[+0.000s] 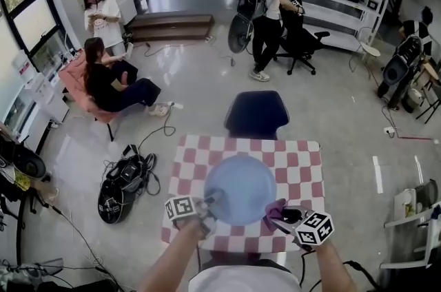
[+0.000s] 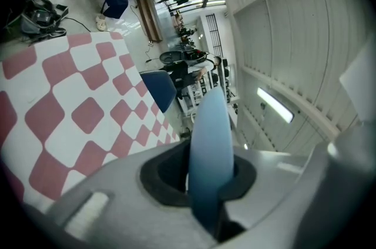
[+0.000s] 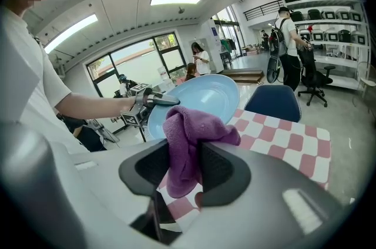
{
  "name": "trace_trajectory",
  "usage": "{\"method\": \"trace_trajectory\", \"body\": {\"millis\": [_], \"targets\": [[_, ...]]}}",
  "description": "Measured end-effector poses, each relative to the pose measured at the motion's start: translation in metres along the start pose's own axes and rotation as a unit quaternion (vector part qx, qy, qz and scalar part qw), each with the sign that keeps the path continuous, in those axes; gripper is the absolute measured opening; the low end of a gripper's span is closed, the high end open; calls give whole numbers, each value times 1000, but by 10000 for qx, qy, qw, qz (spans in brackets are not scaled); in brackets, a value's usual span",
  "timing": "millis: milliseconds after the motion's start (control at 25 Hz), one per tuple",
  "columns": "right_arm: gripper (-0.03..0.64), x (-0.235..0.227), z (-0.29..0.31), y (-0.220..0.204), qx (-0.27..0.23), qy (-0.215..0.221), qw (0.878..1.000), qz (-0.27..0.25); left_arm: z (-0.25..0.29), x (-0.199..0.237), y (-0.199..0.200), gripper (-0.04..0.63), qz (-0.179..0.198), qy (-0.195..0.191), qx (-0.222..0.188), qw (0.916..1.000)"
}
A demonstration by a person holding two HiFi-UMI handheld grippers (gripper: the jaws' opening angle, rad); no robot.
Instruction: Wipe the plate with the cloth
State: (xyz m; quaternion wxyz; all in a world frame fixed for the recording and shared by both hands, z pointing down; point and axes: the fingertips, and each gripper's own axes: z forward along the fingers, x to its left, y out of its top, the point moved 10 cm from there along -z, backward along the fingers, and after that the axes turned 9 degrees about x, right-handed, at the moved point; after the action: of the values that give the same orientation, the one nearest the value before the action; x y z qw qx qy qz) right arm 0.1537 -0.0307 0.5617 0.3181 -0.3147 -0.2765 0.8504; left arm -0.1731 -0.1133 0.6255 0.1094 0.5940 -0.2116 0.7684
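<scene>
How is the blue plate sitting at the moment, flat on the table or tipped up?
Tipped up: the plate is clamped by its rim in the left gripper, its face angled toward the cloth.

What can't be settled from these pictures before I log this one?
- Whether the cloth touches the plate: in the right gripper view the cloth covers the plate's near rim; in the head view it is too small.
- The plate's faces: the left gripper view shows it edge-on in the left gripper.
- The table's near edge: in the head view the arms cover it.
</scene>
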Motion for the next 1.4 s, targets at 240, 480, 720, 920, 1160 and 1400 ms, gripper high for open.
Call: {"method": "trace_trajectory", "body": {"millis": [240,480,720,920,1160,1400], "targets": [[143,-11,-14,0,-298,89,9993,207,-6,4,-7,44,-47,-200,137,9997],[143,-26,-28,14,-271,-183,9994,114,-8,3,-16,44,-41,-271,389,9989],[143,-47,-38,29,-91,-551,9984,-107,1,1,-20,44,176,-302,1079,9936],[143,-56,-45,37,-211,-631,9978,-51,7,2,-18,44,-114,-481,917,9946],[143,-41,-31,26,-253,-549,9981,-107,16,6,-2,44,-540,-411,184,9975],[141,-18,-3,17,-509,-175,9985,-58,27,7,14,46,-780,-201,-530,9953]]}}
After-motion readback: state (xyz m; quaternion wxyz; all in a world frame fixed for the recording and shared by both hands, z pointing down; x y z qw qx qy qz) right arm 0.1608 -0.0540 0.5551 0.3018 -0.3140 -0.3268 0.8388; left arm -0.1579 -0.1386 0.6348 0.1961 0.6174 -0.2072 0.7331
